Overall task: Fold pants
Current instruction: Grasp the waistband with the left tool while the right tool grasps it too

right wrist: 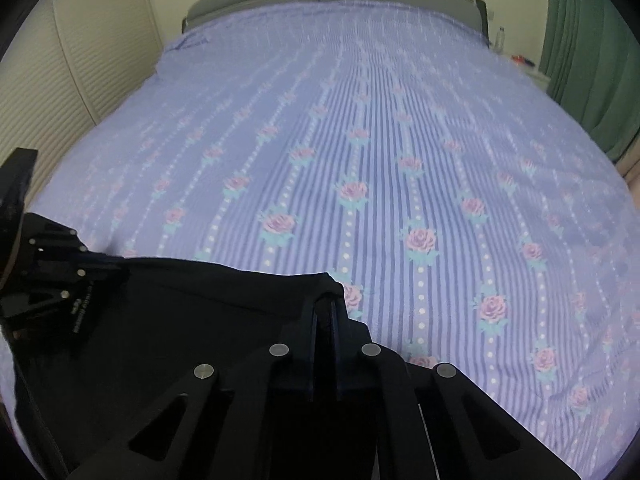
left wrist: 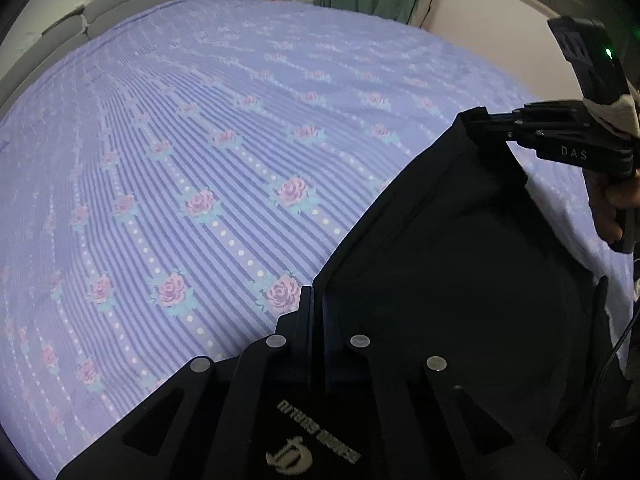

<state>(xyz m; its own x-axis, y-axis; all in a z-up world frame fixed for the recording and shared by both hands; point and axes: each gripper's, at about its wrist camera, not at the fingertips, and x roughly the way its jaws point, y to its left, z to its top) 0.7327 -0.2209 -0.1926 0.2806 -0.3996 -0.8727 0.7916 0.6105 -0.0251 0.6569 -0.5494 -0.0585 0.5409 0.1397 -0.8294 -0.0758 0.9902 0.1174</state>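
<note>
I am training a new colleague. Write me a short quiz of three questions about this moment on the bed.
1. True or false: both grippers have their jaws shut on the black pants.
2. Which pattern does the bedsheet carry? A) plain white B) purple stripes with roses C) green checks
3. Fill in: the curtain beside the bed is ____.

Key
1. True: the left gripper and the right gripper each pinch a corner of one edge.
2. B
3. green
</note>
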